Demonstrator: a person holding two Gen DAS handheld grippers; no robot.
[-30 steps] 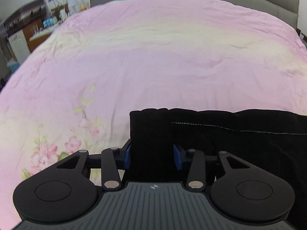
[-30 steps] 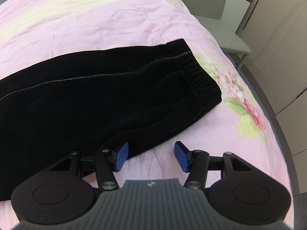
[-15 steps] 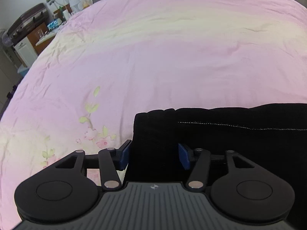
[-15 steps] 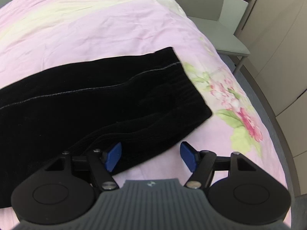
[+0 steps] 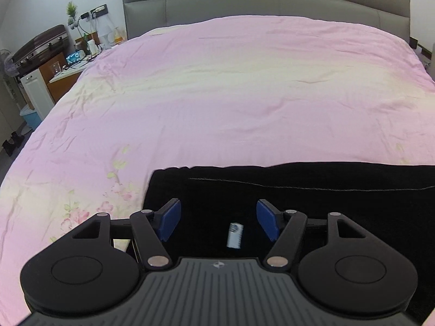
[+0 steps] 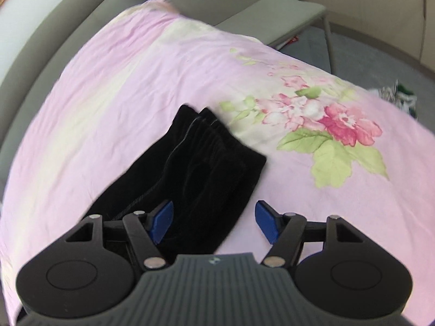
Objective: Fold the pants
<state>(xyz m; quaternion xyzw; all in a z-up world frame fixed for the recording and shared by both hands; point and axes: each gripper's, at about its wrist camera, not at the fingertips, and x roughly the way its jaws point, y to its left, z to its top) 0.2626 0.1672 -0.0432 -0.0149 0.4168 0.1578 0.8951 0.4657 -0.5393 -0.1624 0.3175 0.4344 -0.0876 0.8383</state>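
The black pants (image 5: 299, 203) lie flat on the pink floral bedspread (image 5: 217, 95), stretched along the foot of the bed, well away from the grey headboard (image 5: 266, 5).

The left gripper (image 5: 216, 221) hovers over the leg end of the pants with its blue pads (image 5: 170, 218) spread wide and nothing pinched between them. Black fabric fills the gap between the pads, and a small white label (image 5: 235, 235) shows on the cloth just below that gap. The hem edge of the pants sits just left of the left pad, with the bedspread's faint pink flowers beyond it.

The right gripper (image 6: 213, 221) is also spread, gripping nothing. In its view the pants (image 6: 195, 168) run up from under the left pad (image 6: 162, 221) to the gathered waistband end, which points toward the large pink flower print (image 6: 345, 122). The pants' edge passes through the gap; the right pad is over bare bedspread (image 6: 108, 81), clear of the cloth.
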